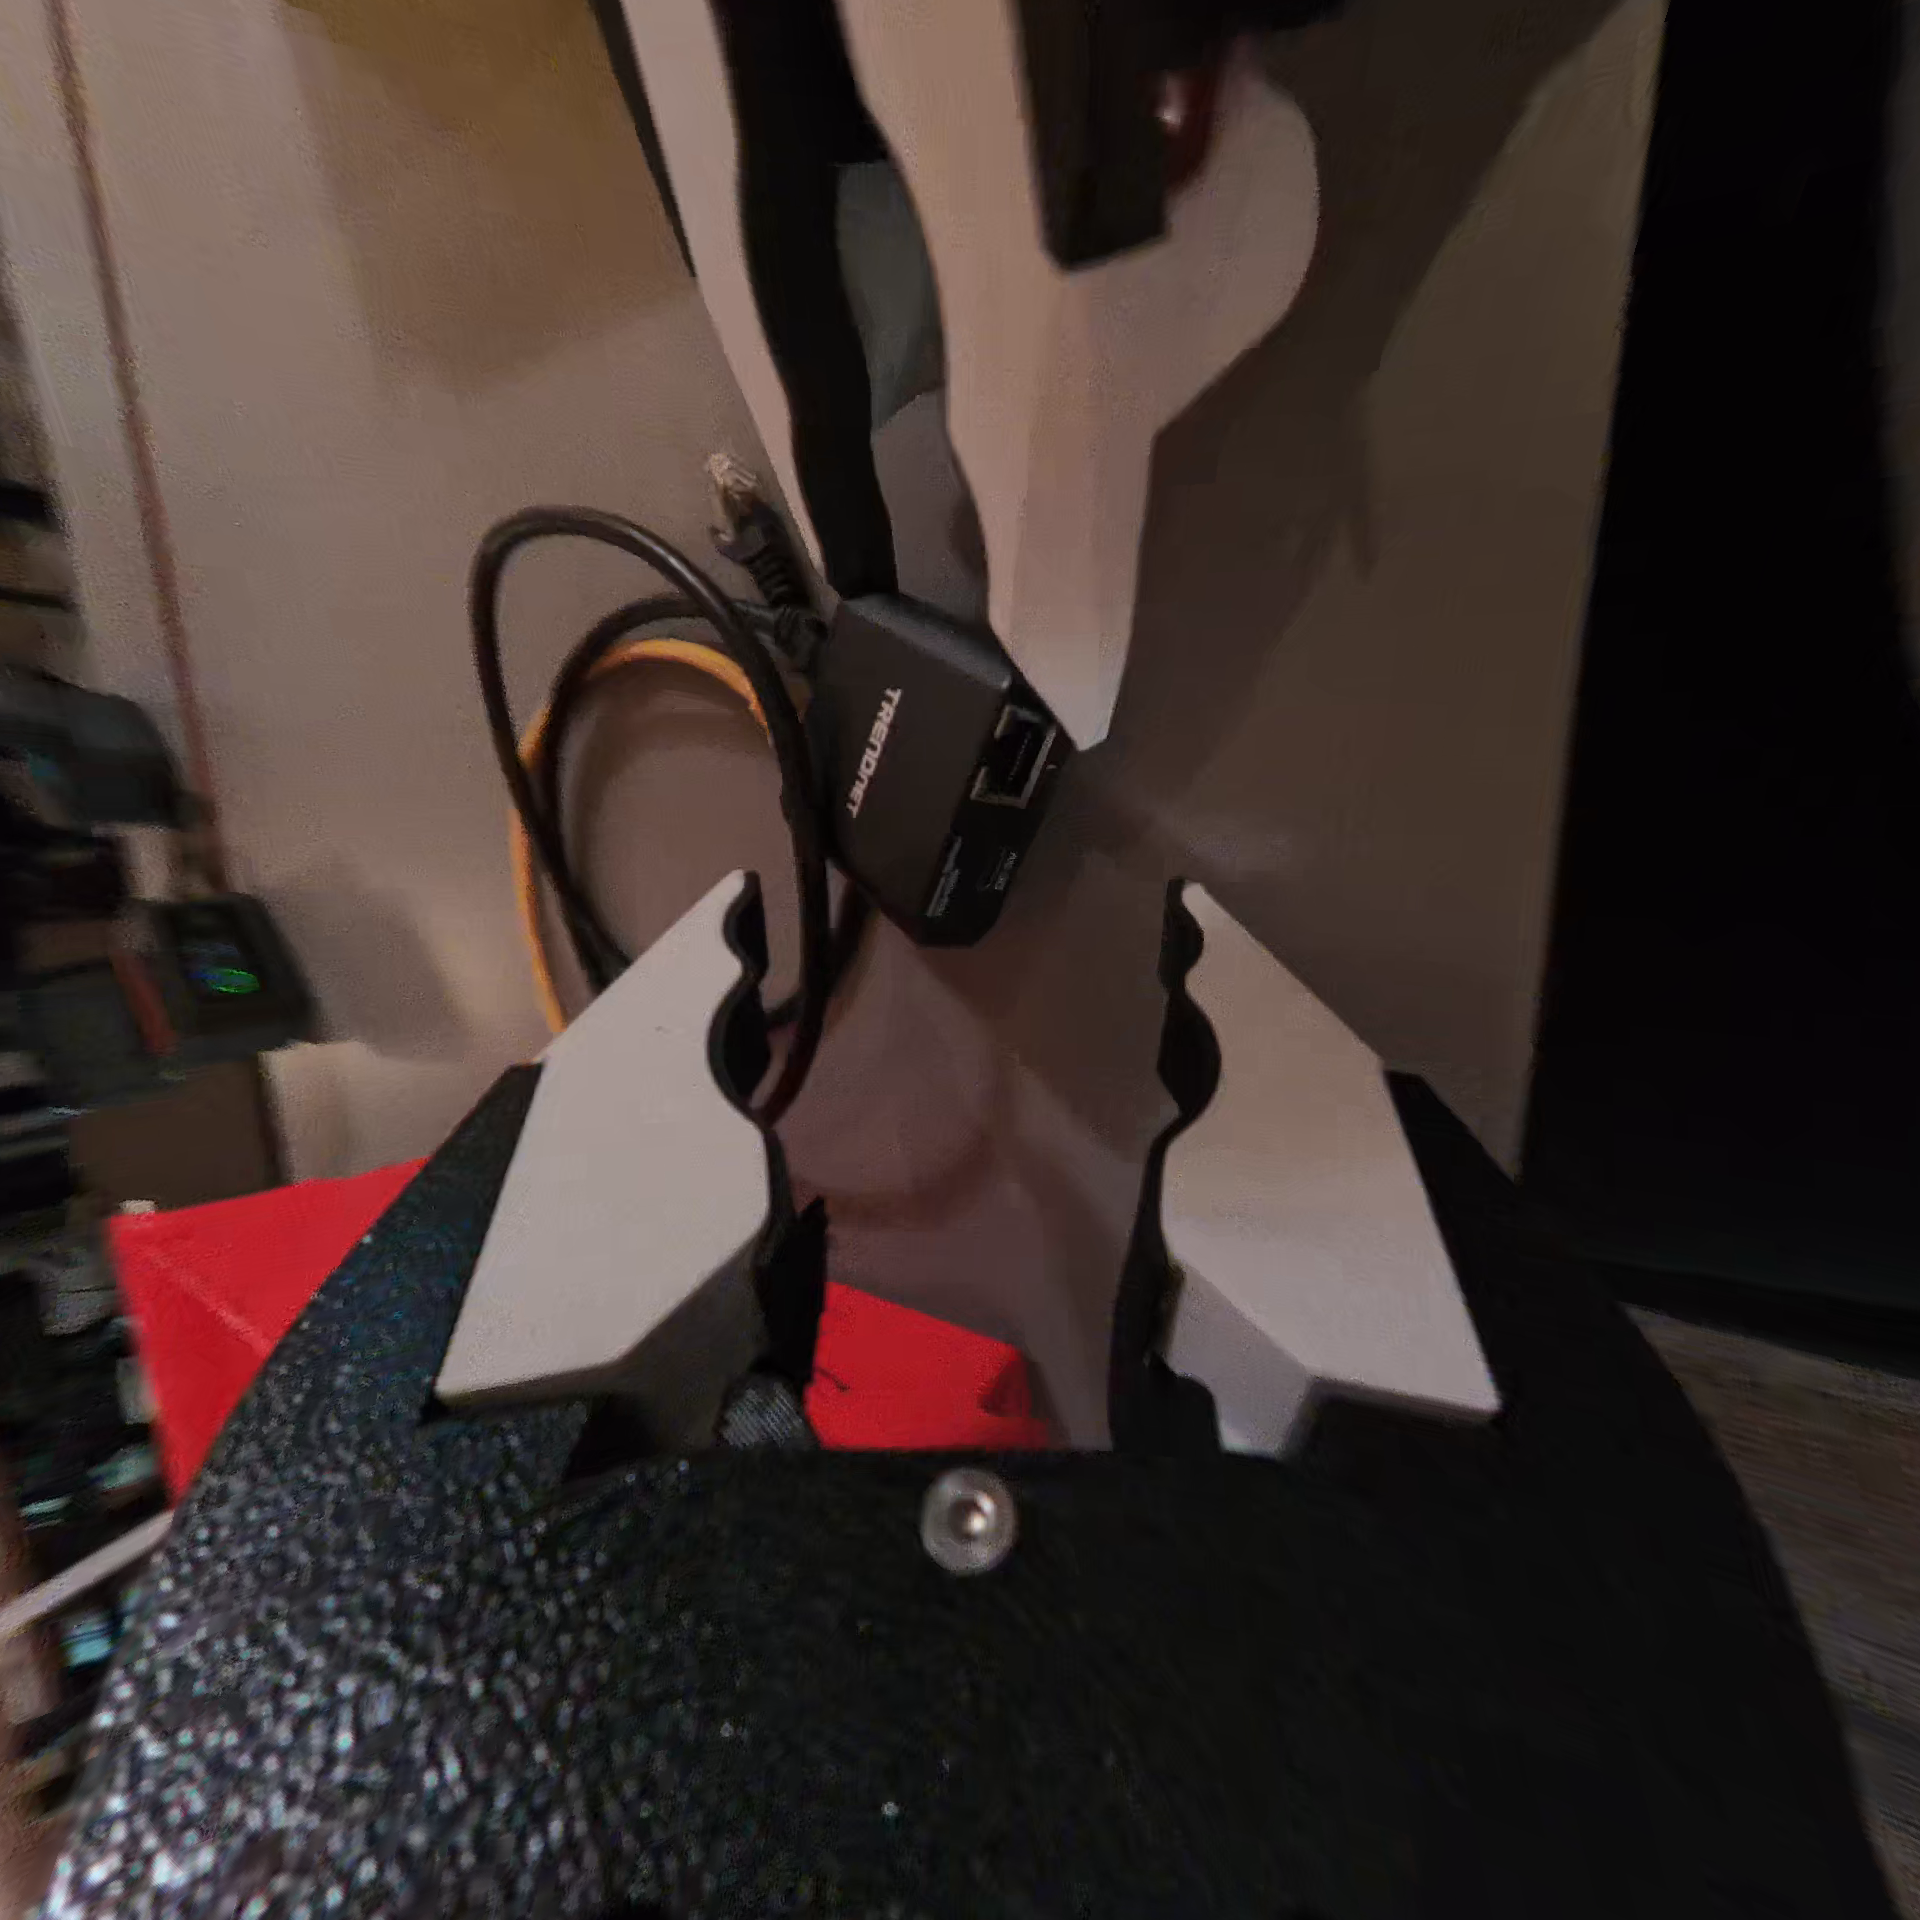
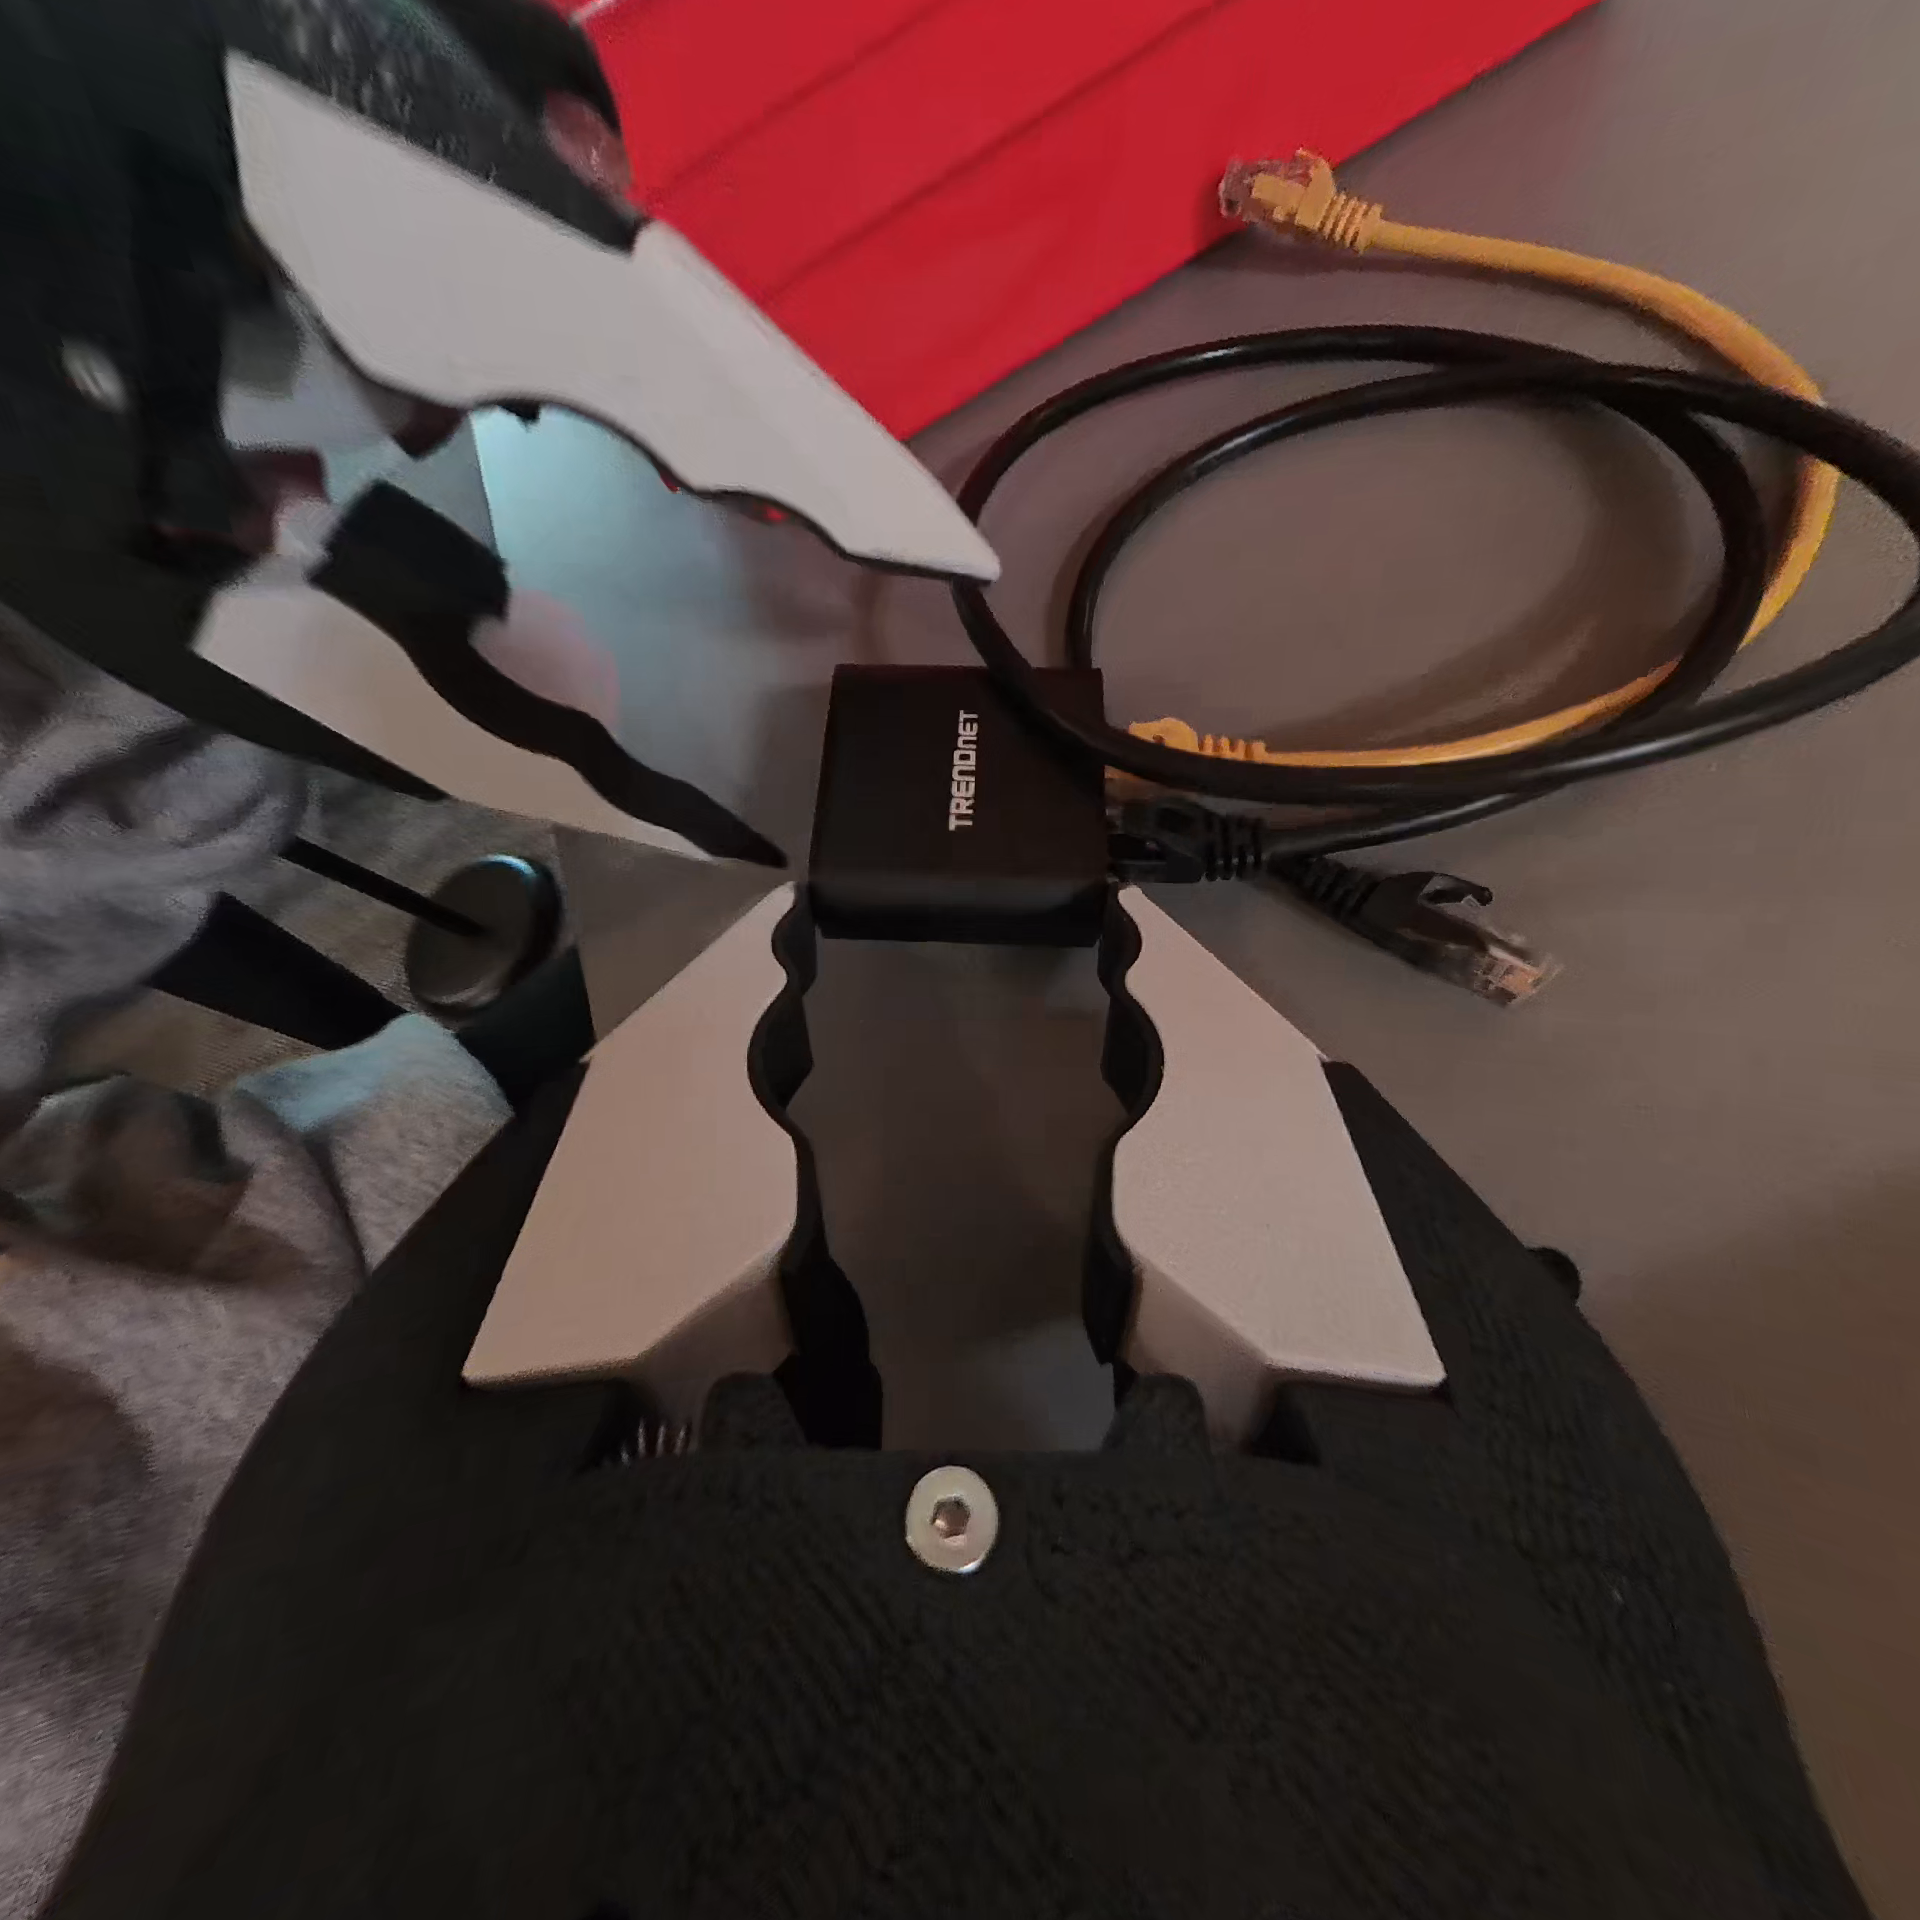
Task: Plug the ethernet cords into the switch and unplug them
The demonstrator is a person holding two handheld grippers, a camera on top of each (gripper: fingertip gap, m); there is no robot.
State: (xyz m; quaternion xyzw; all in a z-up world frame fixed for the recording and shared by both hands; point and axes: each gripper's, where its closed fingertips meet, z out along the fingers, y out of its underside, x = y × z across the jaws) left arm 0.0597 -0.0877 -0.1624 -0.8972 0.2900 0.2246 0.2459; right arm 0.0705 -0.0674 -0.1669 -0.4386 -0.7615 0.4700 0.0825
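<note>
The right gripper [image 2: 954, 902] pinches the black switch [image 2: 956, 800] between its fingertips. The left gripper [image 1: 961, 894] gapes wide, empty. Black cord [image 2: 1455, 416] and yellow cord [image 2: 1558, 270] coil at two o'clock.

White brand lettering is sitting on the black switch [image 1: 914, 769] [image 2: 956, 800] top face: in left wrist view it's running twd 6 o'clock, in right wrist view twd 12 o'clock. Small print by the ports, at the switch's 5 o'clock edge in left wrist view, is showing too tiny to read.

Grey-brown tabletop [image 2: 1558, 1195], red sheet [image 2: 935, 208] at its far side, cluttered shelves [image 1: 62, 935] beyond
</note>
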